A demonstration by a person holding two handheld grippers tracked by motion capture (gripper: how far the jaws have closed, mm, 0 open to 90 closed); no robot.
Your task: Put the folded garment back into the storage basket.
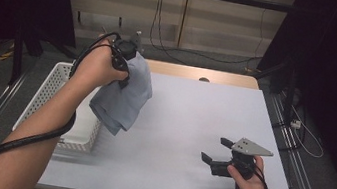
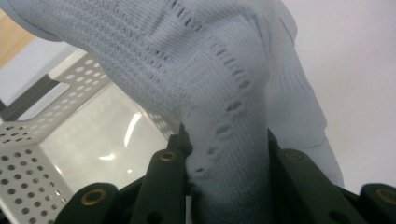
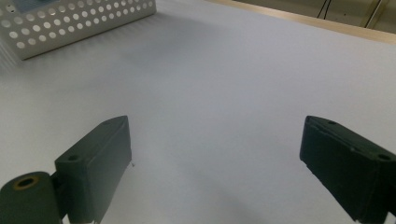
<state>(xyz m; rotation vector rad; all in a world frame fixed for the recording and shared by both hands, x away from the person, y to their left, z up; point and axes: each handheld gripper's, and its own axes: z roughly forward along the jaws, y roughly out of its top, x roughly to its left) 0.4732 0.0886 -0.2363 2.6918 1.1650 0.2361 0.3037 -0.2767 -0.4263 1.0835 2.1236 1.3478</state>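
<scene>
High view: the left gripper (image 1: 129, 53) is raised above the near-left part of the table, close to the far right corner of the white perforated plastic basket (image 1: 50, 94). From it hangs the pale blue knitted cloth (image 1: 123, 95), bunched at the top and draping down, its lower folds level with the basket's right rim and partly over the white tabletop (image 1: 192, 123). The cloth hangs clear of the table. The right gripper (image 1: 213, 154) rests low near the front right of the tabletop, well apart from cloth and basket, jaws spread wide with nothing between them.

Left gripper view: the two black jaws are clamped on a gathered fold of the cloth (image 2: 233, 93); the knit bulges above the pinch. The basket (image 2: 56, 140) lies below and to the side, its interior bare where it can be seen.

Right gripper view: the jaws stand wide apart over bare tabletop (image 3: 224, 93), holding nothing. A corner of the basket (image 3: 70, 23) sits at the far upper left.

Risks, as judged: the grip takes one bunched fold only, so a quick swing could let the knit slide out and drop the cloth on the table or across the basket rim. The trailing lower edge may catch on the rim if the cloth is lowered from its present position, leaving it half inside. The open-knit holes could also snag on a jaw corner at release.
</scene>
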